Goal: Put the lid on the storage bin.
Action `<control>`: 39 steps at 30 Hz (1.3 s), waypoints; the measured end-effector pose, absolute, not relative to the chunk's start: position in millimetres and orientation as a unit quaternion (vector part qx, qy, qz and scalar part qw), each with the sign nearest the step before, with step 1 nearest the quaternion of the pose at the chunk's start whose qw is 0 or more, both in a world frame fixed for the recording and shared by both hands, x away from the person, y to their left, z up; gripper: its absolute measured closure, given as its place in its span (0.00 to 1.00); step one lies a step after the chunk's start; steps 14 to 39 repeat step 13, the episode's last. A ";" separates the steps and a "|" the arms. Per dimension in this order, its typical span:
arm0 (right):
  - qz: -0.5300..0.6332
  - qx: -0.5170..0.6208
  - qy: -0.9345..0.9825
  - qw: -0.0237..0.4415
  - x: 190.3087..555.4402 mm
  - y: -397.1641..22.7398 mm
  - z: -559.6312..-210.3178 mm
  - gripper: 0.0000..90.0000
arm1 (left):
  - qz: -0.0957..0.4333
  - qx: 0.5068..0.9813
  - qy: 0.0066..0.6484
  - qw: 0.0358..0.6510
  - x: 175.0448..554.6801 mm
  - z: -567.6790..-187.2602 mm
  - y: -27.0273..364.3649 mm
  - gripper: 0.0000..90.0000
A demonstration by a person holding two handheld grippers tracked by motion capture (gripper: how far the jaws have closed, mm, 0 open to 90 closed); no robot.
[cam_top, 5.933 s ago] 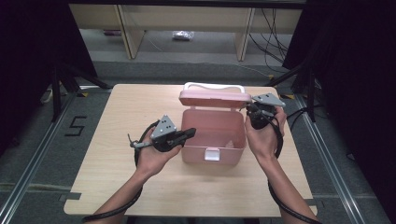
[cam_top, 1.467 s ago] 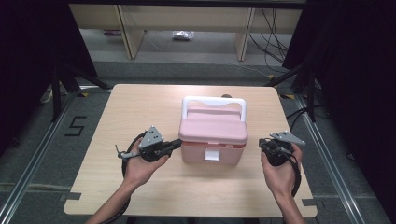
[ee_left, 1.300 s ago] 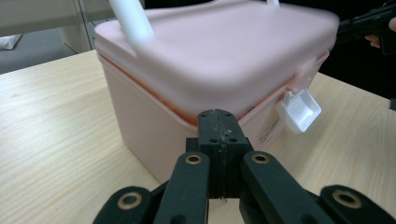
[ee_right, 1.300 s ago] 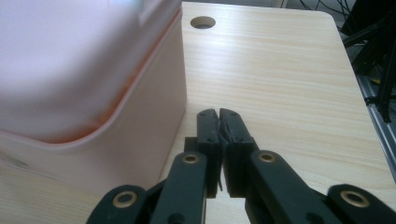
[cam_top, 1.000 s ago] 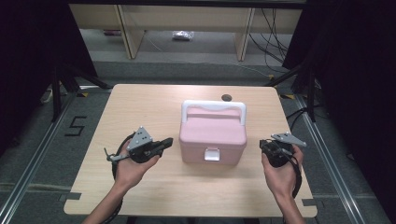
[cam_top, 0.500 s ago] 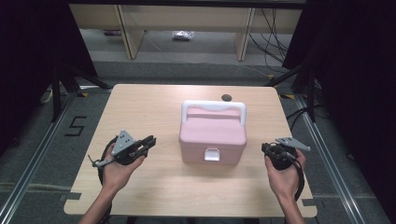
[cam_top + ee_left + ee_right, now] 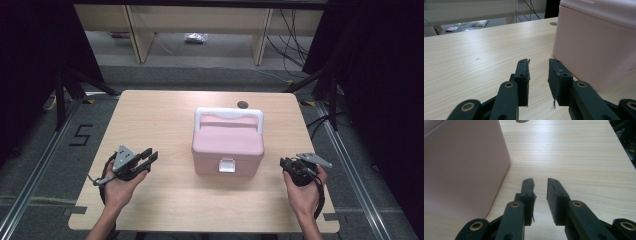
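A pink box with a white handle and a white front latch stands shut in the middle of the wooden table. My left gripper sits low over the table to the left of the box, well apart from it. Its jaws have just been opening and nothing is between them. The box wall rises at the right of the left gripper view. My right gripper is low at the box's right, jaws likewise just opened and empty. The pink wall fills the left of that view.
A round cable hole lies in the table behind the box. Beyond the far edge stand shelf legs, cables and a small packet on the floor. A floor marking "5" lies left of the table.
The box's lid, up in the oldest frame, is down. Both hands have drawn away from the box and sunk toward the table, the left one moving left. Both pairs of jaws have parted.
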State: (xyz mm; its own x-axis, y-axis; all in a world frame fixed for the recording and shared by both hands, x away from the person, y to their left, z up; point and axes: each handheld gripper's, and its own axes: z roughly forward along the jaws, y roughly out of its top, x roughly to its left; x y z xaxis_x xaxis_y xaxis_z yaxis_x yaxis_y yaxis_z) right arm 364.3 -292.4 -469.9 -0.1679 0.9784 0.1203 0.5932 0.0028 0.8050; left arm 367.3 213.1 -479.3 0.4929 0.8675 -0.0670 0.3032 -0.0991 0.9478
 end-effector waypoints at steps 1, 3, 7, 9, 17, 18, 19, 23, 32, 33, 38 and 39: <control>0.388 0.595 0.656 0.257 365.1 -292.1 -472.4 0.83 | 0.268 0.689 0.423 0.523 367.5 -480.4 213.0 0.75; 0.391 0.598 0.651 0.256 365.2 -292.3 -474.4 0.83 | 0.269 0.689 0.426 0.521 366.2 -480.7 212.6 0.75; 0.387 0.597 0.654 0.257 364.9 -292.0 -477.2 0.81 | 0.272 0.686 0.426 0.523 365.5 -481.7 211.9 0.72; 0.385 0.596 0.659 0.251 364.8 -292.5 -477.0 0.80 | 0.270 0.685 0.429 0.523 365.2 -482.5 210.7 0.69; 0.384 0.597 0.655 0.258 365.0 -290.1 -477.6 0.76 | 0.270 0.685 0.427 0.525 364.9 -482.4 208.8 0.63; 0.384 0.597 0.655 0.258 365.0 -290.1 -477.6 0.76 | 0.270 0.685 0.427 0.525 364.9 -482.4 208.8 0.63; 0.384 0.597 0.655 0.258 365.0 -290.1 -477.6 0.76 | 0.270 0.685 0.427 0.525 364.9 -482.4 208.8 0.63; 0.384 0.597 0.655 0.258 365.0 -290.1 -477.6 0.76 | 0.270 0.685 0.427 0.525 364.9 -482.4 208.8 0.63; 0.384 0.597 0.655 0.258 365.0 -290.1 -477.6 0.76 | 0.270 0.685 0.427 0.525 364.9 -482.4 208.8 0.63; 0.384 0.597 0.655 0.258 365.0 -290.1 -477.6 0.76 | 0.270 0.685 0.427 0.525 364.9 -482.4 208.8 0.63; 0.384 0.597 0.655 0.258 365.0 -290.1 -477.6 0.76 | 0.270 0.685 0.427 0.525 364.9 -482.4 208.8 0.63; 0.384 0.597 0.655 0.258 365.0 -290.1 -477.6 0.76 | 0.270 0.685 0.427 0.525 364.9 -482.4 208.8 0.63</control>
